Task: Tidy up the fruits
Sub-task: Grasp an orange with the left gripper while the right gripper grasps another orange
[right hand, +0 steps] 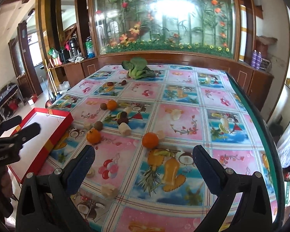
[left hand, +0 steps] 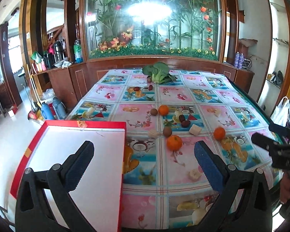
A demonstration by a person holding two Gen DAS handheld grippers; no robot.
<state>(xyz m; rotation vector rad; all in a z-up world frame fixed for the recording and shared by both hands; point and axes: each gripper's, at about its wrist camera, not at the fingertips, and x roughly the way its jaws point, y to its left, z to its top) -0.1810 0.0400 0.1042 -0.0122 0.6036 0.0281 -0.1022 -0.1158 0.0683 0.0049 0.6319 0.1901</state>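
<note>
Three oranges lie on the fruit-print tablecloth: the nearest [left hand: 174,142] [right hand: 93,136], one to its right [left hand: 219,133] [right hand: 150,139], and one farther back [left hand: 163,109] [right hand: 112,104]. Around them are brown round fruits [left hand: 167,131], dark red dates [left hand: 185,123] and pale banana pieces [left hand: 195,130] [right hand: 109,190]. A red box with a white inside [left hand: 77,154] [right hand: 54,127] sits at the table's left edge. My left gripper [left hand: 144,145] [right hand: 28,122] is open, partly over the box, holding nothing. My right gripper [right hand: 144,148] [left hand: 263,131] is open and holds nothing, just short of the right orange.
A bok choy [left hand: 158,73] [right hand: 138,69] lies at the table's far end with a few dates and a brown fruit near it. A wooden cabinet with a glass flower panel [left hand: 152,19] stands behind. The table's green right edge [right hand: 261,119] drops off to bags.
</note>
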